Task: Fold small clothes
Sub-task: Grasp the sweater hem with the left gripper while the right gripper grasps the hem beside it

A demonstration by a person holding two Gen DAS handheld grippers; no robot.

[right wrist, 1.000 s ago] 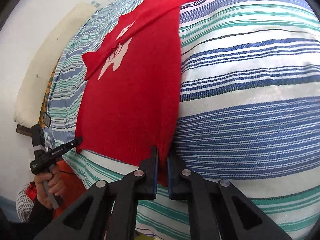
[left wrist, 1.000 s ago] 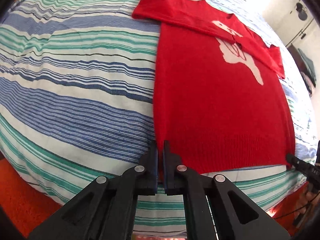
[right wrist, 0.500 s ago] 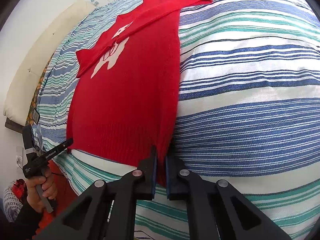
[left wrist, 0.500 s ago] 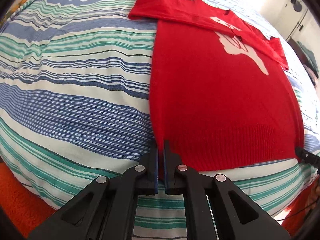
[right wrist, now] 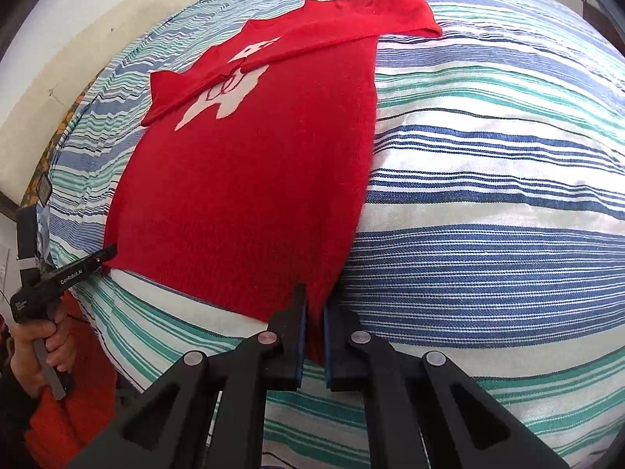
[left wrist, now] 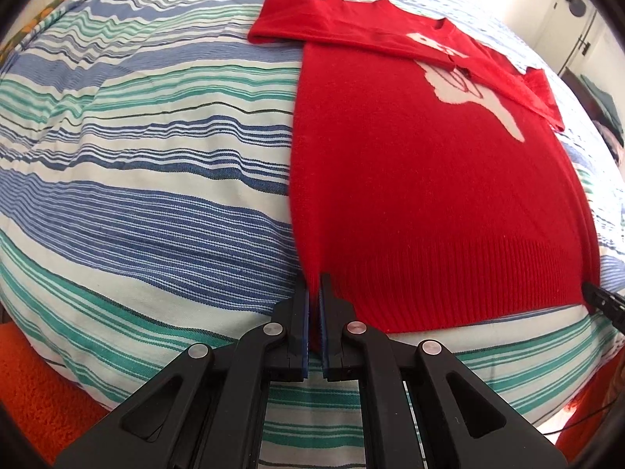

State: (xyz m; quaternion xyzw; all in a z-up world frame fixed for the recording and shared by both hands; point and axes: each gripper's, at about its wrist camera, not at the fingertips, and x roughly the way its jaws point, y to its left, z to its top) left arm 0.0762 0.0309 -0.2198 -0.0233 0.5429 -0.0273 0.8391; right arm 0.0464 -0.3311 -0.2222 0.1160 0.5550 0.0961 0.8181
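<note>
A red knit sweater (left wrist: 422, 179) with a white figure on its chest lies flat on the striped bed, its sleeves folded across the chest. It also shows in the right wrist view (right wrist: 250, 179). My left gripper (left wrist: 314, 285) is shut on the sweater's near left hem corner. My right gripper (right wrist: 314, 305) is shut on the near right hem corner. The left gripper also shows in the right wrist view (right wrist: 105, 254) at the far hem corner, and the right gripper's tip shows in the left wrist view (left wrist: 590, 291).
The bed cover (left wrist: 136, 195) has blue, green and white stripes and bulges under the sweater. Orange carpet (left wrist: 35, 402) lies below the bed's near edge. A cream headboard (right wrist: 58, 78) stands at the far left in the right wrist view.
Both grippers keep their hold on the hem corners and have shifted slightly. The sweater now lies a little flatter and wider between them.
</note>
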